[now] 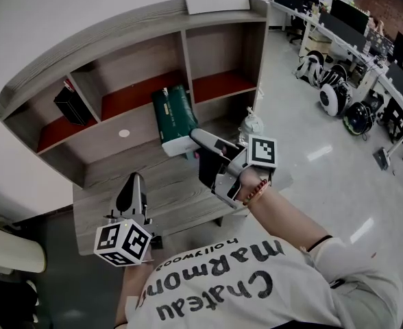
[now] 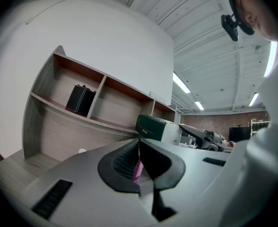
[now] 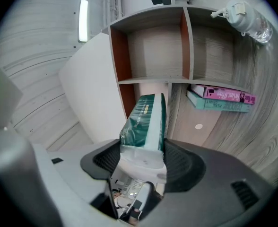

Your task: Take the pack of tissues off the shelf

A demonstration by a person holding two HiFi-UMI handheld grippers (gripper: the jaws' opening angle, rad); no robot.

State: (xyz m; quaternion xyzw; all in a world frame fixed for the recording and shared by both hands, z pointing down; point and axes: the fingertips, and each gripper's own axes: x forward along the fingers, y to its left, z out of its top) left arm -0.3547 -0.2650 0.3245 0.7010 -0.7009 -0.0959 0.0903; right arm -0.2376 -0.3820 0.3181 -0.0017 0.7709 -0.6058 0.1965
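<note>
Right gripper (image 3: 142,151) pinches the green-and-white plastic tissue pack (image 1: 174,112) at the middle compartment's front edge of the grey wooden shelf (image 1: 119,29); left gripper (image 2: 139,148) pressed together, empty. Withdrawing step: next, pull clear

hand-held gripper (image 3: 141,151) clamped on green tissue pack (image 3: 146,119) (white end), wooden shelf (image 3: 186,41) behind

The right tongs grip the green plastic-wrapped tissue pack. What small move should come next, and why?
Probably draw the right tongs straight back toward the person: their pads press the pale end of the green plastic-wrapped tissue pack, whose far end looks close to the grey wooden shelf.
</note>
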